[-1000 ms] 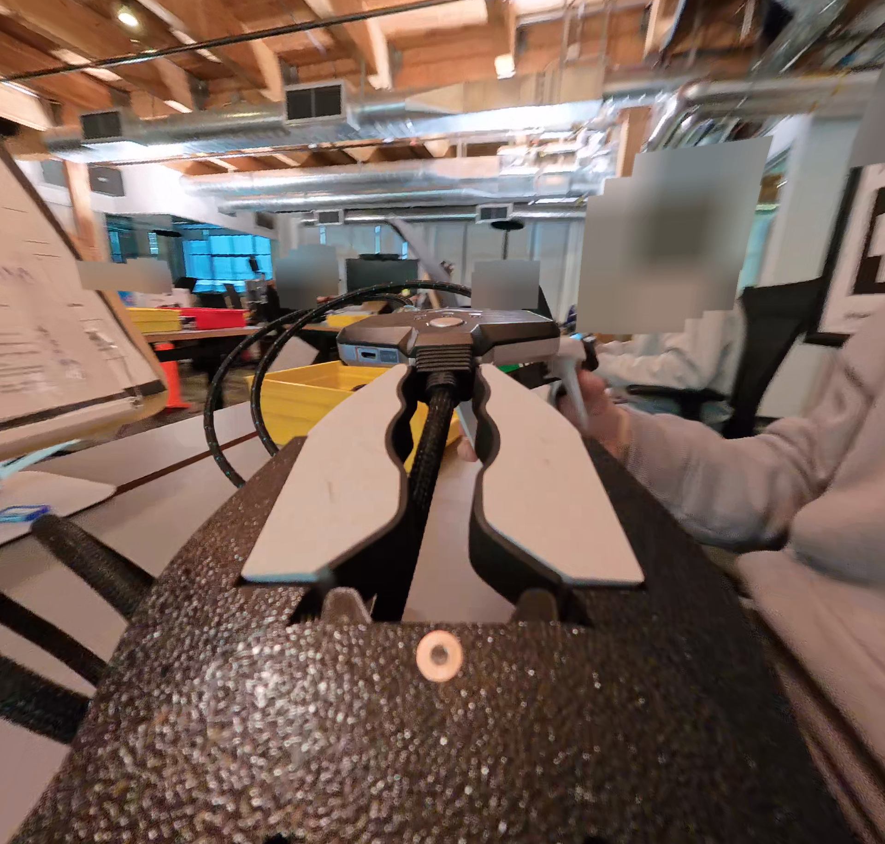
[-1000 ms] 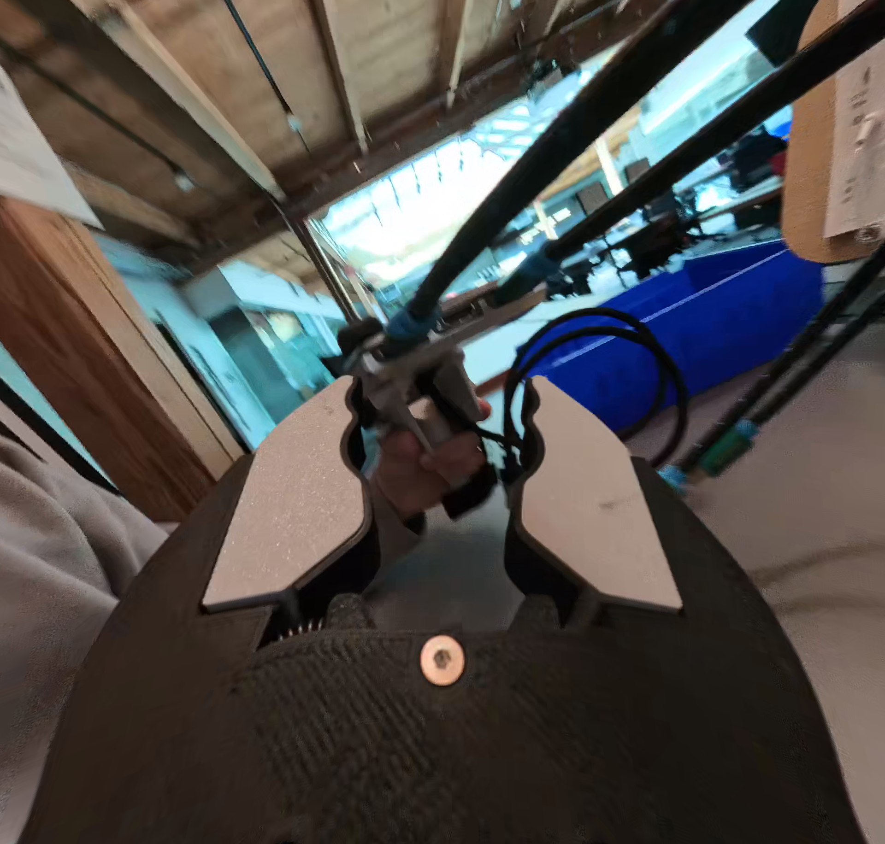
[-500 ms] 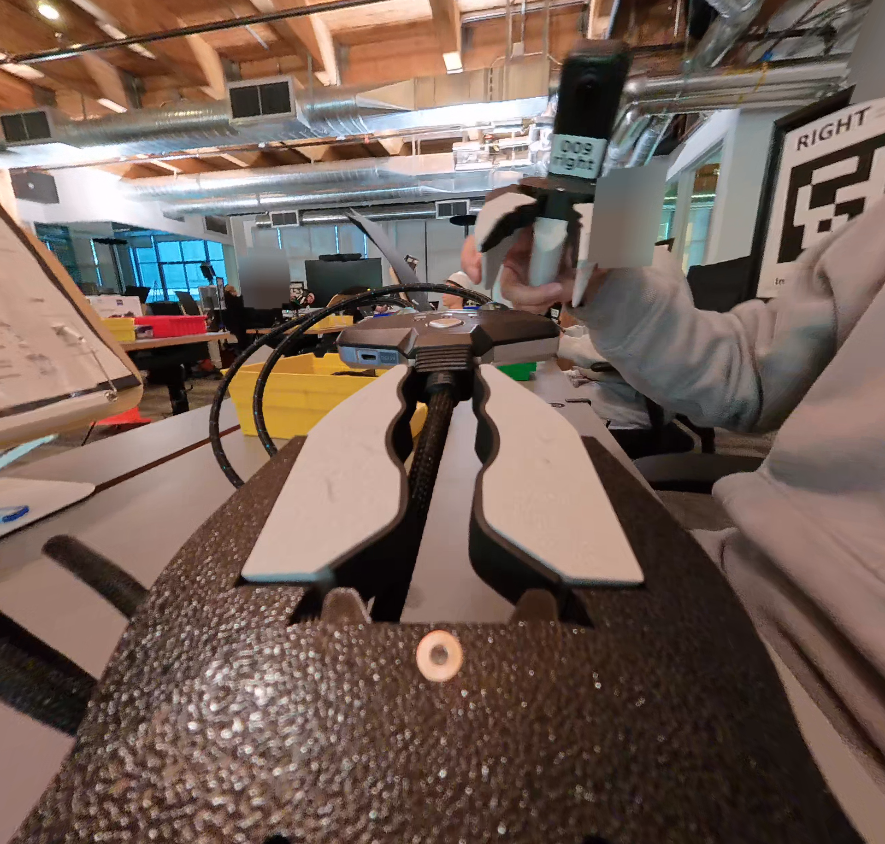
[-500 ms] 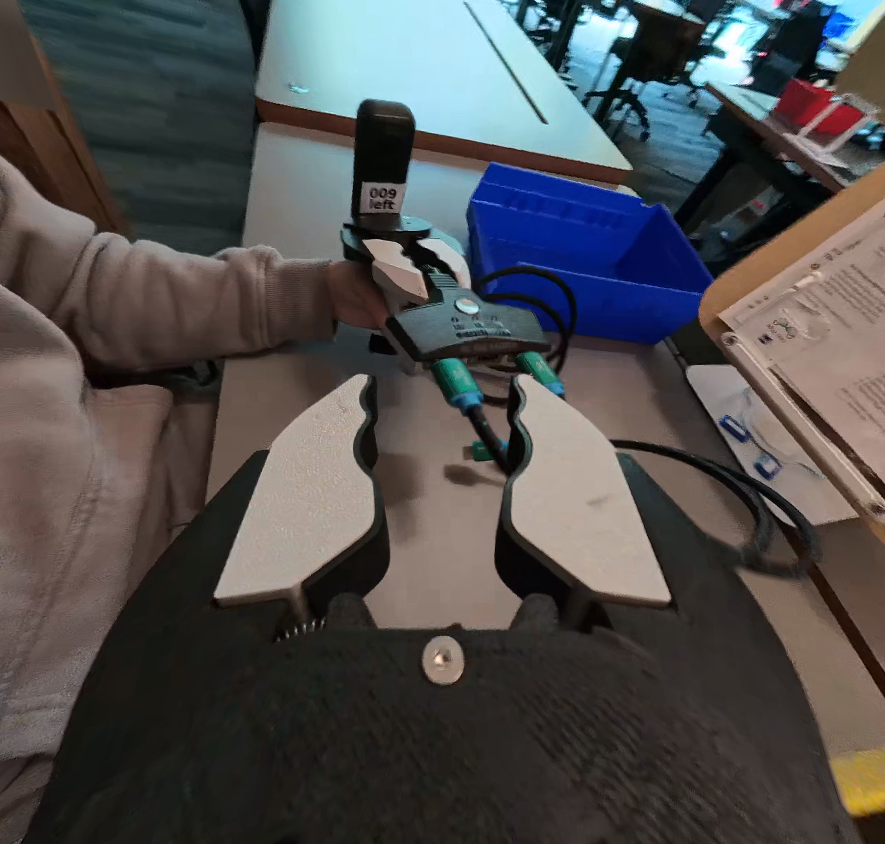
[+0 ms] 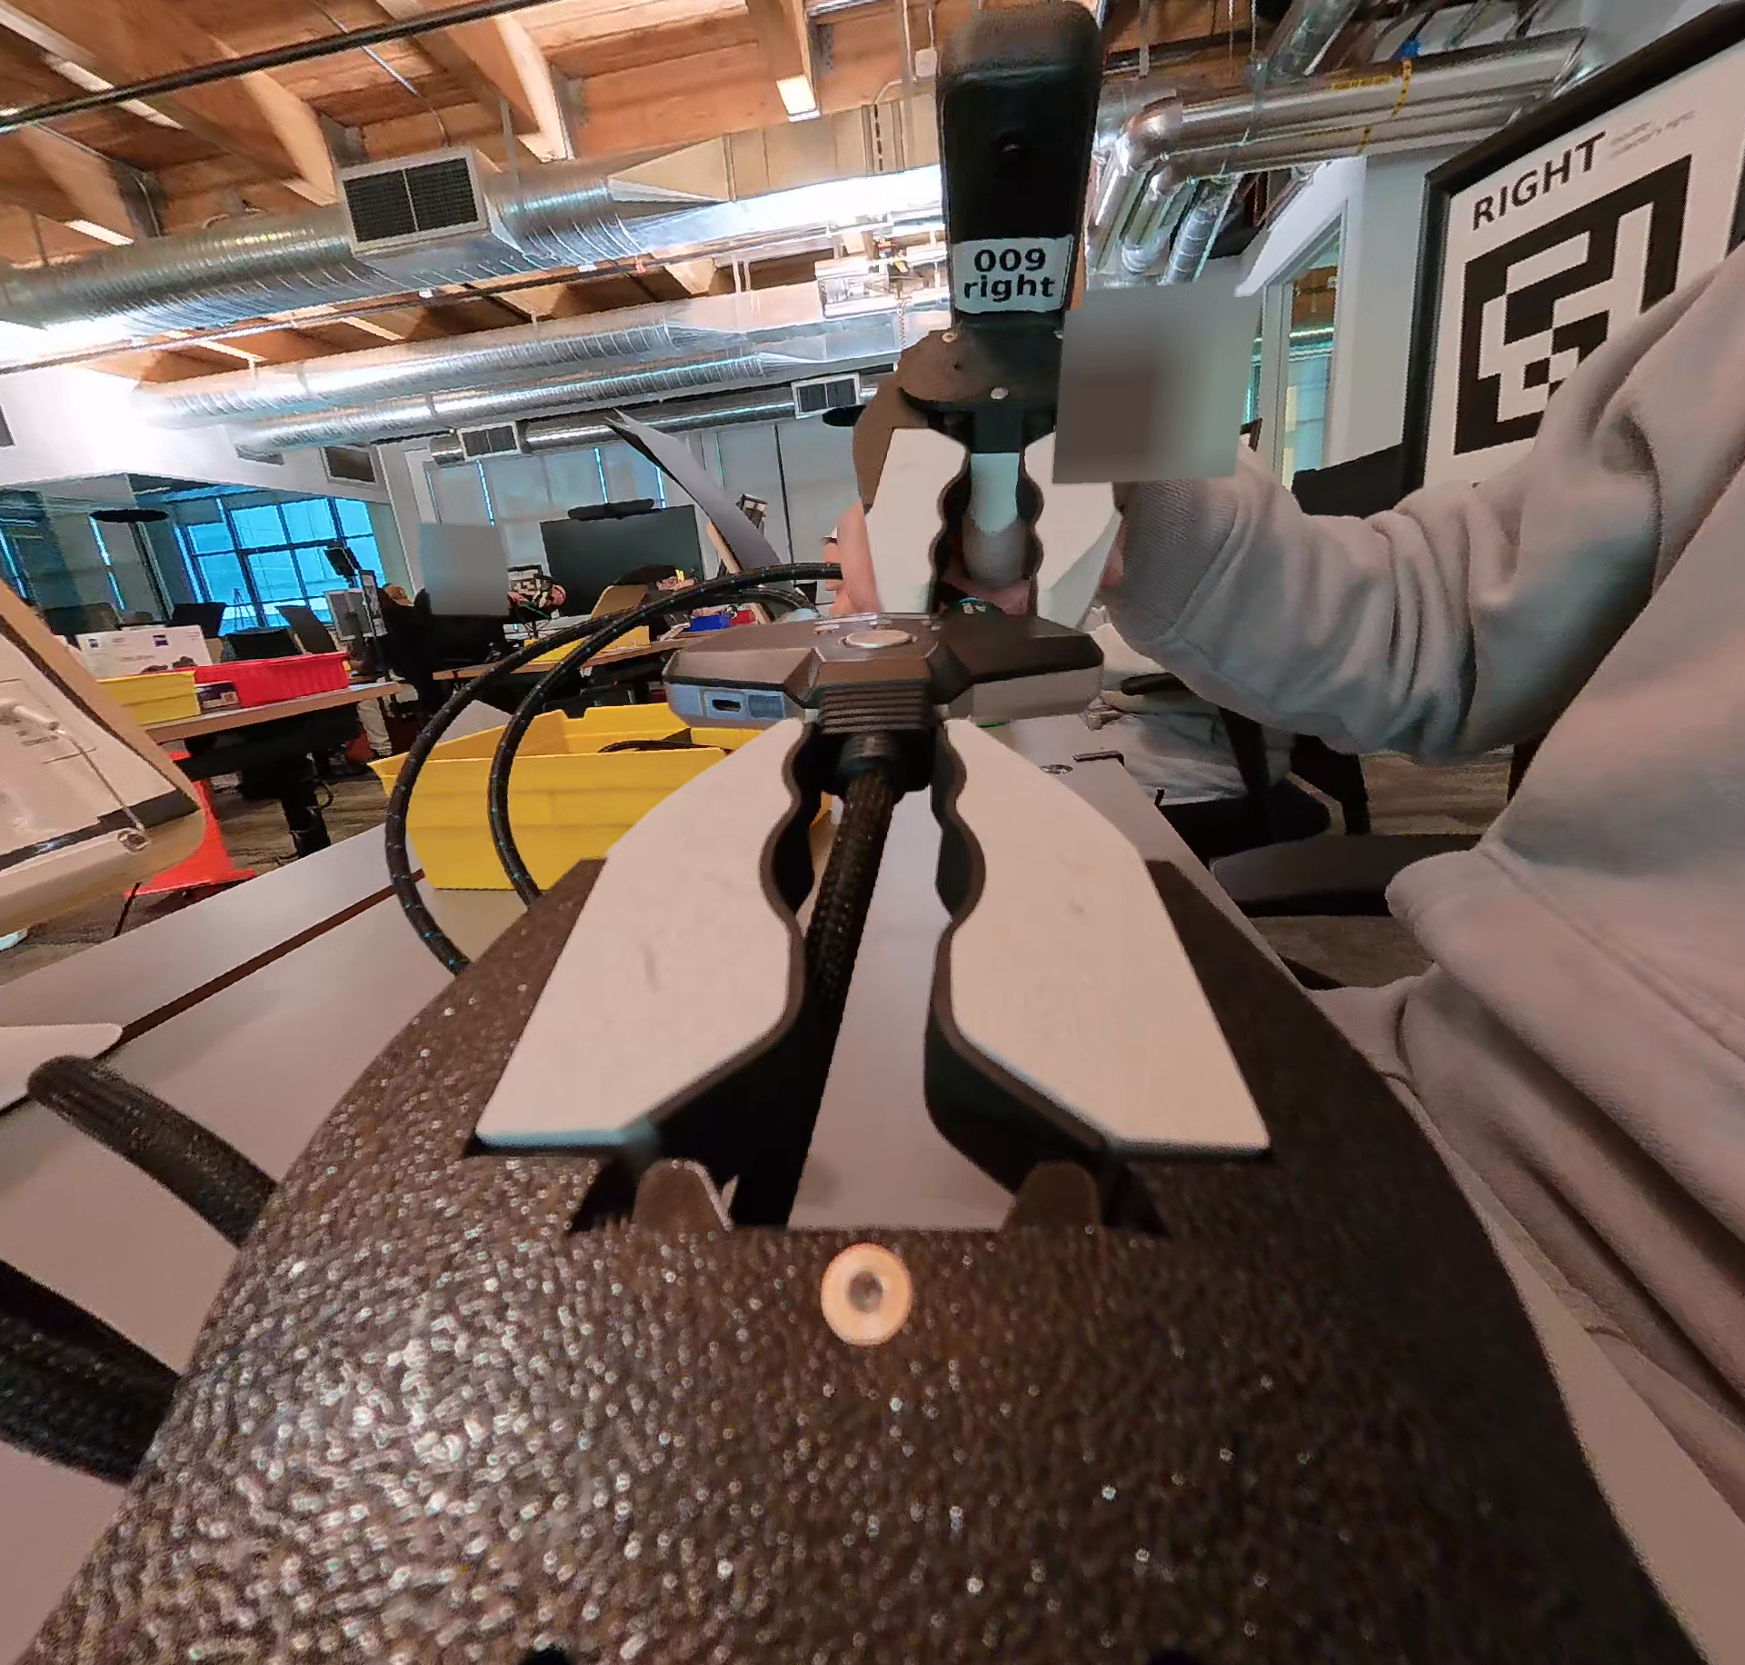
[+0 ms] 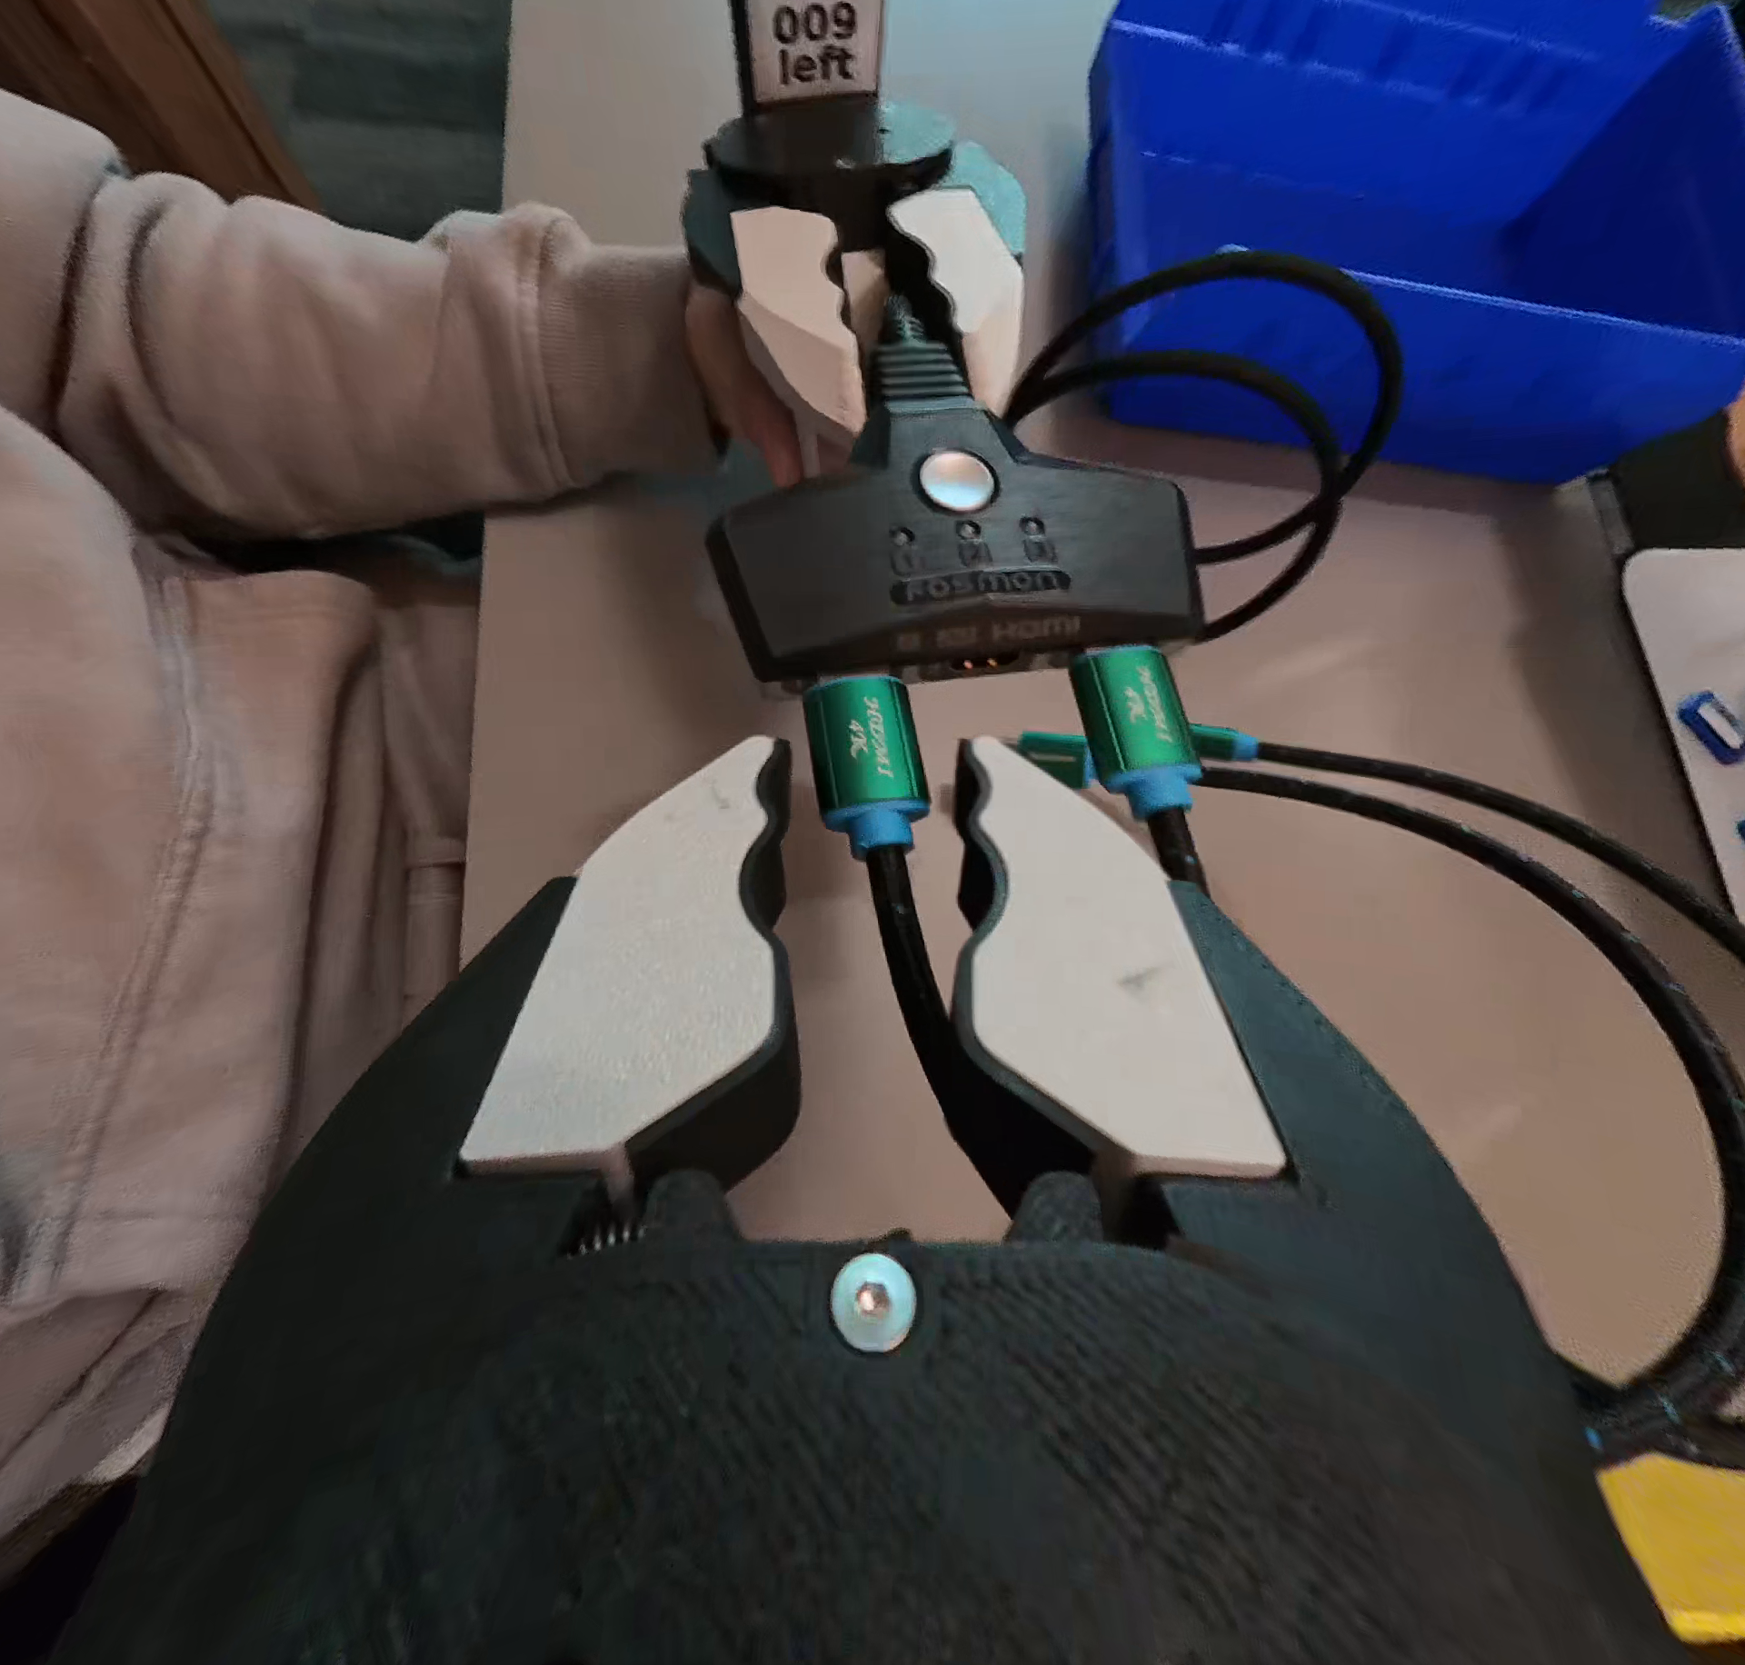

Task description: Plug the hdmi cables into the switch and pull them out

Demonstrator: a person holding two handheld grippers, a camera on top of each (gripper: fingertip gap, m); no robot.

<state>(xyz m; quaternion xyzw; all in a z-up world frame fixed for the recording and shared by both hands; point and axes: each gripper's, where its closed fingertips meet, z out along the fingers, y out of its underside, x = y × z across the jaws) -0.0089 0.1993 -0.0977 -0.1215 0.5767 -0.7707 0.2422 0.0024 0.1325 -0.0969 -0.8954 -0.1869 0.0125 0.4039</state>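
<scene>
Lighting: bright and even, supplied by ceiling lamps (image 5: pixel 795 97) and far windows (image 5: pixel 274 548). Glare: speckled highlights on the left gripper (image 5: pixel 867 751) body. Distortion: strong wide-angle bending at edges. Blur: blue bin (image 6: pixel 1435 203) and sleeve (image 6: pixel 312 373) softened.

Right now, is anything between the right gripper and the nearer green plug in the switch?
Nothing visible. The right gripper is open, and the green plug sits at its fingertips, seated in the switch; only its own cable runs between the fingers.

Blue bin (image 6: pixel 1416 203); yellow bin (image 5: pixel 567 798); red bin (image 5: pixel 269 675) on desks (image 5: pixel 236 1006)
</scene>
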